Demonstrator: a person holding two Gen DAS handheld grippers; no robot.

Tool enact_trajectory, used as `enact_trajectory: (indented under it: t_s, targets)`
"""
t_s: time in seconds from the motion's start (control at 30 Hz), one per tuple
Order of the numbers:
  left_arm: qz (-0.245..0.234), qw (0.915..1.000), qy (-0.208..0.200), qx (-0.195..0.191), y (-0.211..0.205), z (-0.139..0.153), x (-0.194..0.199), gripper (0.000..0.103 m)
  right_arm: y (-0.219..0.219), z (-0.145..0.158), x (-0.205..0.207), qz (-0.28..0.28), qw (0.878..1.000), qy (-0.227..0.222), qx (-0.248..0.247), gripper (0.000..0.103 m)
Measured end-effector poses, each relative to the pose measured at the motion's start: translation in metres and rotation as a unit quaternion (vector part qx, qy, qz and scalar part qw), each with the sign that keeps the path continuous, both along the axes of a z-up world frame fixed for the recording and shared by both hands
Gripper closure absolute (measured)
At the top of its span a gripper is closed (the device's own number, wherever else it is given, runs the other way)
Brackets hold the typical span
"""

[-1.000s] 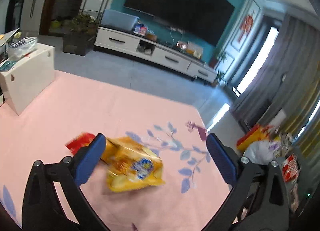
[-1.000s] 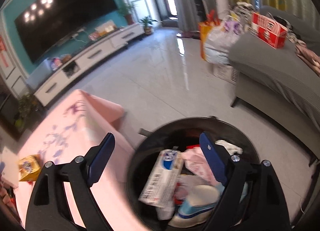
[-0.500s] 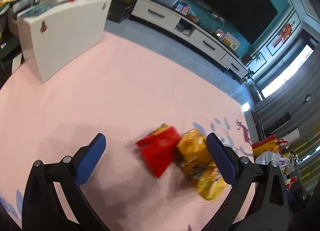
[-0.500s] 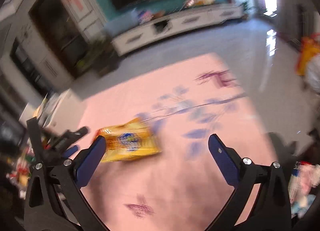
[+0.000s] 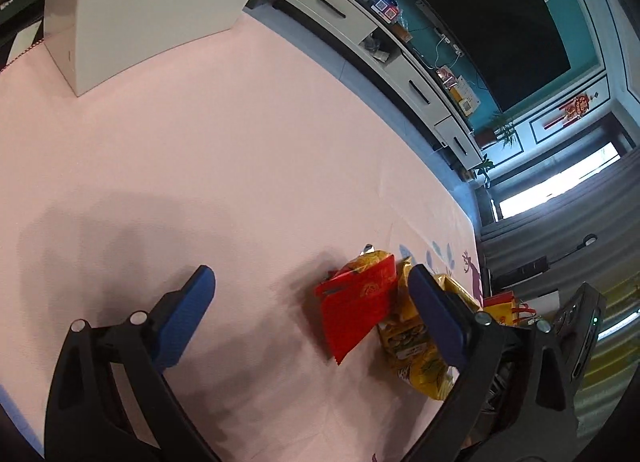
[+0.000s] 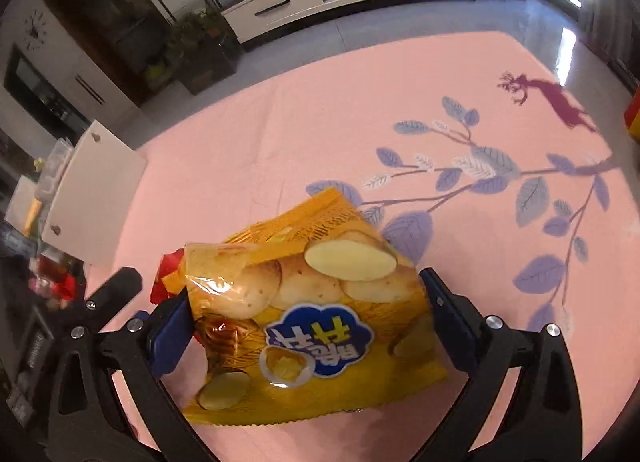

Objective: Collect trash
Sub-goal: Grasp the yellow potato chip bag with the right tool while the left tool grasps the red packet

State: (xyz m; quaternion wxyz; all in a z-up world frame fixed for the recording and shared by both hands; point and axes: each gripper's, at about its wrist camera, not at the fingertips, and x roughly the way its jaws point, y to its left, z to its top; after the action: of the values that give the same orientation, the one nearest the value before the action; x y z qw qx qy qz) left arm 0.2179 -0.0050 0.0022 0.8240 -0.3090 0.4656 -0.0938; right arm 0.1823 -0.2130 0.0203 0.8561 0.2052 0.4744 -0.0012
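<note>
**Two snack bags on the pink desk**

The yellow chip bag (image 6: 316, 326) lies on the pink desk (image 6: 280, 134), between the wide-open jaws of the right hand-held gripper (image 6: 304, 326); contact with the pads is unclear. The red bag (image 5: 356, 310) lies touching it. The left hand-held gripper (image 5: 312, 318) stands open, empty, above the red bag.

A pink cloth (image 6: 280, 134) printed with blue leaves and a dark red deer is covering the surface, and lying on it are a yellow chip bag (image 6: 316, 314), a red packet (image 5: 356, 310) touching its side, and a white box (image 5: 152, 2) sitting well apart.
</note>
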Motion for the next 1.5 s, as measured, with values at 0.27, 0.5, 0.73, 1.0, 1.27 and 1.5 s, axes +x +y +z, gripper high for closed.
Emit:
enact_trajectory:
  t_s: [0.27, 0.5, 0.73, 1.0, 1.27, 1.5]
  targets:
    - [-0.036, 0.9992, -0.018, 0.005, -0.025, -0.003, 0.003, 0.008, -0.009, 0.003, -0.004, -0.001, 1.000, -0.012, 0.016, 0.010]
    - [-0.045, 0.9983, -0.017, 0.032, -0.040, -0.008, 0.007, 0.011, -0.031, 0.014, -0.009, -0.022, 0.999, -0.032, 0.020, 0.014]
    - [-0.036, 0.9954, -0.017, 0.087, -0.061, -0.005, 0.013, 0.011, -0.053, 0.036, -0.026, -0.059, 0.997, -0.056, -0.004, 0.015]
    - [-0.023, 0.9922, -0.022, 0.121, -0.075, -0.005, 0.016, 0.012, -0.063, 0.051, -0.040, -0.075, 0.994, -0.077, -0.026, 0.015]
    - [-0.009, 0.9894, -0.031, 0.142, -0.072, -0.005, 0.011, 0.027, -0.063, 0.053, -0.041, -0.073, 0.994, -0.076, -0.033, 0.015]
    - [-0.020, 0.9932, -0.034, 0.110, -0.070, -0.007, 0.010, 0.053, -0.063, 0.054, -0.042, -0.071, 0.994, -0.078, -0.034, 0.015]
